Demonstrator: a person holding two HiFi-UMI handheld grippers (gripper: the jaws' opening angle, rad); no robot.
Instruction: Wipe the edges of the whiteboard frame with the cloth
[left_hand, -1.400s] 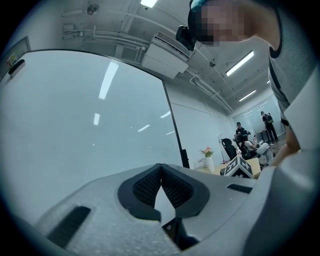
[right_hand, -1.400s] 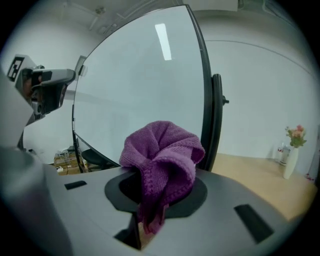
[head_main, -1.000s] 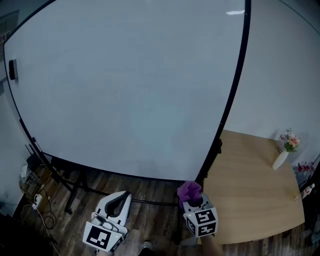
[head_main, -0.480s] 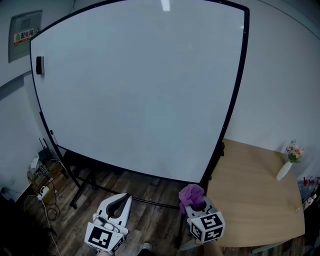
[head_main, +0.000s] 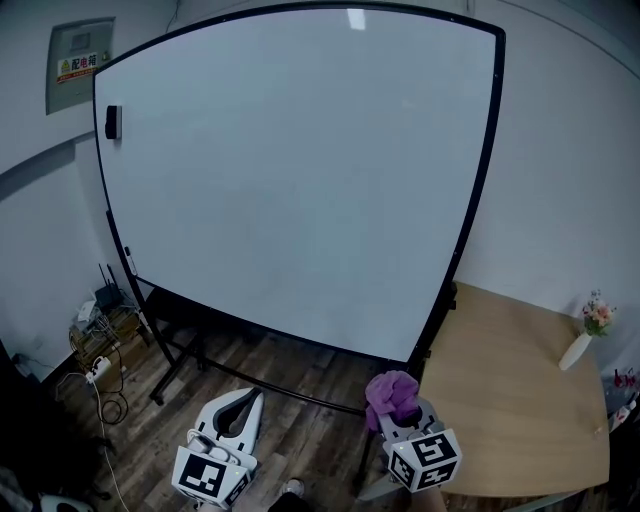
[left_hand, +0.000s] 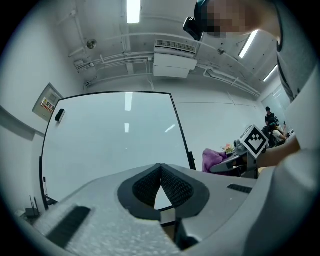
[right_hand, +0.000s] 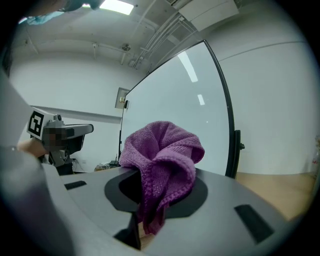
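Note:
A large whiteboard (head_main: 300, 170) with a thin black frame (head_main: 477, 190) stands on black legs ahead of me. My right gripper (head_main: 400, 400) sits low at the bottom centre, below the board's lower right corner, shut on a bunched purple cloth (head_main: 391, 392). In the right gripper view the cloth (right_hand: 162, 167) bulges up from between the closed jaws. My left gripper (head_main: 238, 403) hangs at the bottom left, shut with nothing in it, pads touching (left_hand: 161, 185). Neither gripper touches the board.
A wooden table (head_main: 510, 390) stands right of the board, with a white vase of flowers (head_main: 585, 335) on its far edge. A black eraser (head_main: 113, 122) clings to the board's upper left. Cables and a power strip (head_main: 95, 365) lie on the wood floor at left.
The view has tilted up and shifted, so the whole whiteboard and its top edge now show. Both grippers stay low in much the same place, cloth still held.

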